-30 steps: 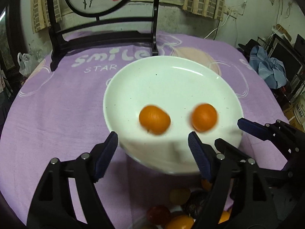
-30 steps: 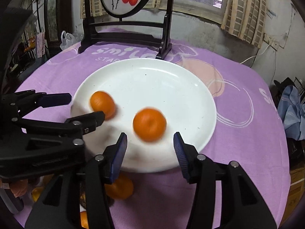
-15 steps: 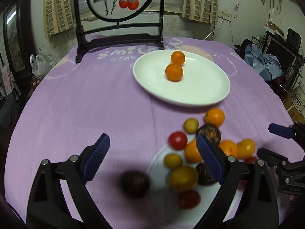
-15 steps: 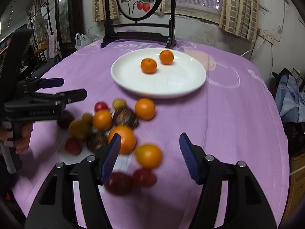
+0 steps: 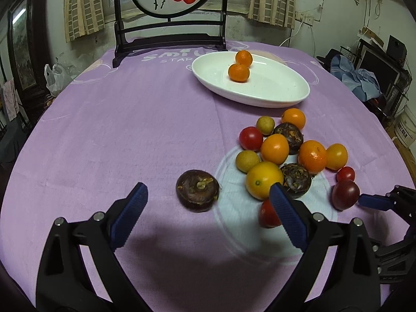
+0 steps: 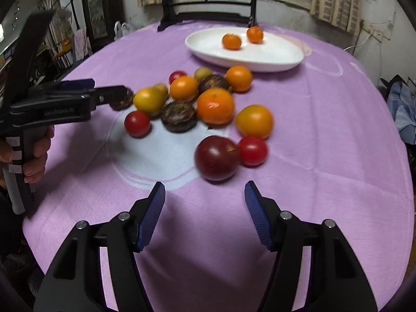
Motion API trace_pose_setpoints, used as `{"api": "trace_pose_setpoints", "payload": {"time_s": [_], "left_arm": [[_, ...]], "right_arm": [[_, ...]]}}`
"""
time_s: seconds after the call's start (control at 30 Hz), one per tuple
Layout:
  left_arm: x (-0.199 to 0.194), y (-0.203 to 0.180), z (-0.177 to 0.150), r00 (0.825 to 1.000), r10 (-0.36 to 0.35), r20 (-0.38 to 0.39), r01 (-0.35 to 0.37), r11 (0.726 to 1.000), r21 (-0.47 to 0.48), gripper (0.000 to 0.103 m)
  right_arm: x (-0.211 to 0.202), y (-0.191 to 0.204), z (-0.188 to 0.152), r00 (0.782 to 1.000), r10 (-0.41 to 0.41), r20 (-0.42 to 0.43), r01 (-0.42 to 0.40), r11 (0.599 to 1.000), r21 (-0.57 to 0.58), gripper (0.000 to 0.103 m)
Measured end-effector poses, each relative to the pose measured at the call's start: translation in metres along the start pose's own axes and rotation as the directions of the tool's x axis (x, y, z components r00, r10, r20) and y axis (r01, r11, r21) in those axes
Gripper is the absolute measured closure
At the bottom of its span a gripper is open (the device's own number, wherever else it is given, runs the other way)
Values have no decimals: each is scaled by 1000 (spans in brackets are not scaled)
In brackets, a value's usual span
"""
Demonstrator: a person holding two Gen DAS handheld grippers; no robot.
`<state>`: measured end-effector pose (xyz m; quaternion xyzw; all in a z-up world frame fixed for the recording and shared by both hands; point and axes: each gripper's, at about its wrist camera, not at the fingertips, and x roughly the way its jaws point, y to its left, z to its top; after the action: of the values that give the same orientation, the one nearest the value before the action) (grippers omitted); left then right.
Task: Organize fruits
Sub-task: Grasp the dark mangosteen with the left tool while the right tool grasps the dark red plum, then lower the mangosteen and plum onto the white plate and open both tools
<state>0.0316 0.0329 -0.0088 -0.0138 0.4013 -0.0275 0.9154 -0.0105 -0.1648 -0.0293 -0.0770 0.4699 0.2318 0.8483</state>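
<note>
A white plate (image 5: pixel 275 88) at the far side of the purple cloth holds two small oranges (image 5: pixel 238 72). Nearer lies a pile of several fruits (image 5: pixel 275 148): oranges, red tomatoes, dark mangosteens, pale longans. One mangosteen (image 5: pixel 197 191) sits apart on the left, just ahead of my left gripper (image 5: pixel 207 189), whose jaws are opening with nothing pressed between them. My right gripper (image 6: pixel 204 186) is open, hovering just short of a dark red plum (image 6: pixel 217 157) beside a red tomato (image 6: pixel 252 150). A hand (image 6: pixel 39 153) holds the left gripper's handle.
A dark wooden stand (image 5: pixel 170 41) with a round painted panel rises behind the plate. A plastic bag (image 5: pixel 56 75) hangs off the far left; blue clothes (image 5: pixel 358 80) and shelving stand beyond the right edge. Bare purple cloth (image 5: pixel 117 130) spreads left of the fruit.
Both grippers have pulled back from the plate toward the near side, leaving two oranges on it. Their jaws have widened, and the fruit pile now lies ahead of them.
</note>
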Motion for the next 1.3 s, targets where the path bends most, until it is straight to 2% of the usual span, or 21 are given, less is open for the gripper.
{"api": "trace_pose_setpoints", "payload": {"time_s": [0.2, 0.27, 0.33, 0.4, 0.53, 0.7, 0.83, 0.9, 1.0, 1.03, 1.07, 1.2, 1.3], "left_arm": [[3, 7, -3, 1000, -8, -14, 8, 1000, -7, 7], [1, 8, -4, 1000, -11, -12, 12, 1000, 10, 7], [1, 8, -4, 1000, -16, -16, 16, 1000, 20, 7], [2, 10, -6, 1000, -10, -30, 11, 1000, 25, 7], [6, 14, -8, 998, -24, -50, 26, 999, 26, 7], [11, 18, -6, 998, -7, -66, 9, 999, 38, 8], [24, 19, -4, 994, -21, -108, 25, 999, 32, 28], [34, 18, -3, 991, -17, -136, 22, 999, 35, 34], [38, 12, -1, 993, 14, -121, -5, 998, 69, 45], [38, 10, 0, 993, 15, -115, -7, 997, 72, 58], [37, 9, 1, 993, 20, -112, -11, 997, 76, 61], [30, 6, 1, 993, 5, -114, 4, 997, 78, 61], [13, 3, 5, 994, -40, -104, 47, 997, 64, 61]], "right_arm": [[19, -1, 14, 1000, -25, -11, 25, 999, 40, 40], [21, -3, 17, 999, -33, -8, 34, 998, 48, 46], [22, -5, 20, 998, -64, 2, 64, 997, 47, 61], [22, -6, 20, 998, -65, 6, 65, 997, 43, 64], [18, -7, 16, 999, -23, 22, 22, 998, 55, 64], [7, -9, 9, 999, 14, 49, -17, 998, 58, 64], [3, -8, 5, 998, 25, 51, -27, 999, 43, 64], [2, -9, 5, 998, 27, 56, -30, 999, 41, 64], [-2, -10, 4, 997, 30, 67, -33, 999, 41, 64], [-3, -10, 5, 997, 31, 69, -34, 999, 40, 64], [-3, -10, 5, 997, 32, 70, -35, 999, 38, 64], [-10, -12, 8, 996, 41, 79, -44, 999, 30, 64], [-22, -15, 17, 993, 55, 103, -57, 998, 24, 64]]}}
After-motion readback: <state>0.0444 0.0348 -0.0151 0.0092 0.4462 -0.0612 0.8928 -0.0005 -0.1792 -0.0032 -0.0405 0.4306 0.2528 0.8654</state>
